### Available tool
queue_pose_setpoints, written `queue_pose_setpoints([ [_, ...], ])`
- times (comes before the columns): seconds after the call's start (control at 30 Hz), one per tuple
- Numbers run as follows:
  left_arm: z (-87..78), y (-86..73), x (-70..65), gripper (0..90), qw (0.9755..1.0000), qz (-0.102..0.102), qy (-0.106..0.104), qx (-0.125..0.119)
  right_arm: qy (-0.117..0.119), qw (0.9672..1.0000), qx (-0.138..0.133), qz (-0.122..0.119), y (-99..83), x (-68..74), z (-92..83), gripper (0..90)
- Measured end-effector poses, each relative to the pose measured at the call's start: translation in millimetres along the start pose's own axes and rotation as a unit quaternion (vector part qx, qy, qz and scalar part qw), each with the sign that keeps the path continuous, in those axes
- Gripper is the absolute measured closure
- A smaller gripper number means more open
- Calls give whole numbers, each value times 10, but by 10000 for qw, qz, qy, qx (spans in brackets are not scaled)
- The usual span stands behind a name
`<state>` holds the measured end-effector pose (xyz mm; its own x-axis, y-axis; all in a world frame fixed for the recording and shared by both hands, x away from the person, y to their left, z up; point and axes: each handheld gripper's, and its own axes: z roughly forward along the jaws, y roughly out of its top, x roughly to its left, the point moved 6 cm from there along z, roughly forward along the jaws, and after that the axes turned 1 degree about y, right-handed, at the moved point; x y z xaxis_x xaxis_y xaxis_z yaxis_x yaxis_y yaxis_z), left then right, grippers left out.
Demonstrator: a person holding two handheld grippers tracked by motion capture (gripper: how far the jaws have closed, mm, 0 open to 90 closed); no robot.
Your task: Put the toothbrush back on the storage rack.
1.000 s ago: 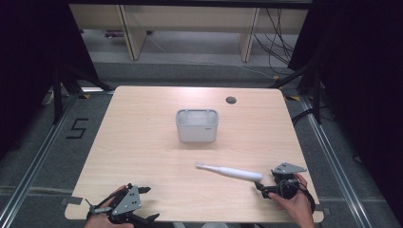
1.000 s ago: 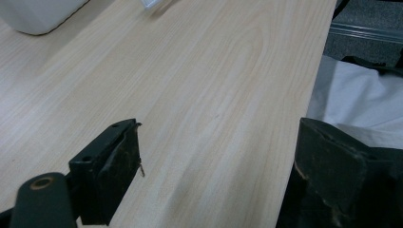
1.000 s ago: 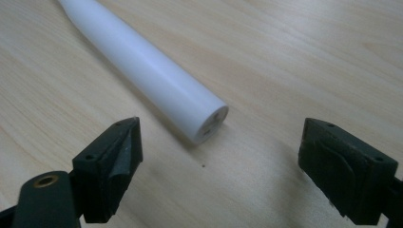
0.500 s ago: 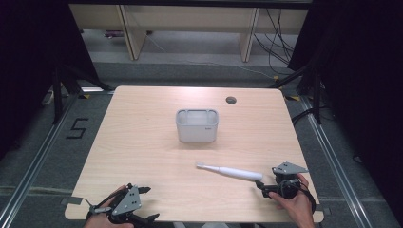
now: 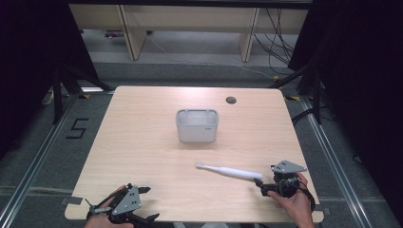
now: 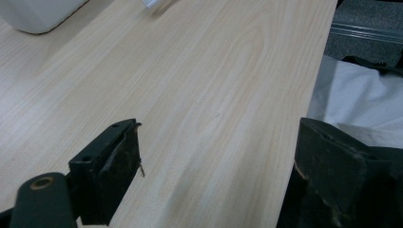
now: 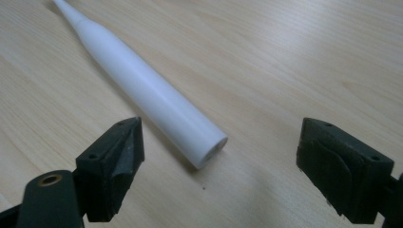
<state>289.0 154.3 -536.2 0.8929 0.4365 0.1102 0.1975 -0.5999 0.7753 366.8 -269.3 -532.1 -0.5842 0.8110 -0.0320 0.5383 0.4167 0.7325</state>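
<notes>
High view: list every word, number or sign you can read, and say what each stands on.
"5": dark mark on the grey floor left of the table.
A small dark mark on the front of the white container: too small to read.
The white toothbrush bears no text that can be made out.

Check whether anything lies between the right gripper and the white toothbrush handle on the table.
Nothing visible does. The right gripper is open, its fingers flanking the thick end of the toothbrush handle, with bare table between them.
</notes>
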Motion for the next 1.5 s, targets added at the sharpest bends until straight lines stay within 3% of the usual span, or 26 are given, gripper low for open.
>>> queue_pose_setpoints([
  [0.03, 3, -5, 11, 147, 10000, 44, 53, 12, 16, 10000, -50, -65, 18, 2, 1, 170],
  [0.07, 2, -6, 13, 147, 10000, 53, 66, 33, 46, 9997, 58, 254, 22, 69, -28, 173],
  [0.13, 5, -5, -1, 147, 10000, 1, 5, 13, 87, 9999, -72, -63, 66, 67, -16, 181],
  [0.2, -2, -10, 12, 147, 9999, 70, 8, 77, 116, 9999, -8, 44, 84, 130, -26, 185],
  [0.3, -11, 3, 12, 147, 10000, 41, 72, -10, 156, 9991, -14, -394, 167, 168, -10, 220],
  [0.83, 7, -5, 10, 147, 10000, 28, 82, -18, 325, 9973, 260, -602, 369, 351, 78, 240],
  [0.87, -4, -11, 13, 147, 9999, 66, 29, 78, 351, 9968, 315, -652, 385, 363, 80, 247],
  [1.0, 5, -4, 6, 147, 9999, -44, 92, -26, 464, 9934, 502, -916, 479, 443, 149, 289],
  [1.23, 5, -8, 0, 147, 10000, -31, 39, -23, 537, 9888, 693, -1211, 559, 523, 249, 342],
  [1.3, 0, -19, 24, 147, 9999, 48, 69, 116, 604, 9858, 834, -1323, 583, 545, 281, 383],
  [1.43, 12, -17, 10, 147, 10000, -12, 72, 19, 669, 9821, 995, -1452, 595, 558, 323, 404],
  [1.5, 15, -16, 12, 147, 10000, -48, 78, 8, 739, 9780, 1126, -1594, 606, 561, 362, 412],
])
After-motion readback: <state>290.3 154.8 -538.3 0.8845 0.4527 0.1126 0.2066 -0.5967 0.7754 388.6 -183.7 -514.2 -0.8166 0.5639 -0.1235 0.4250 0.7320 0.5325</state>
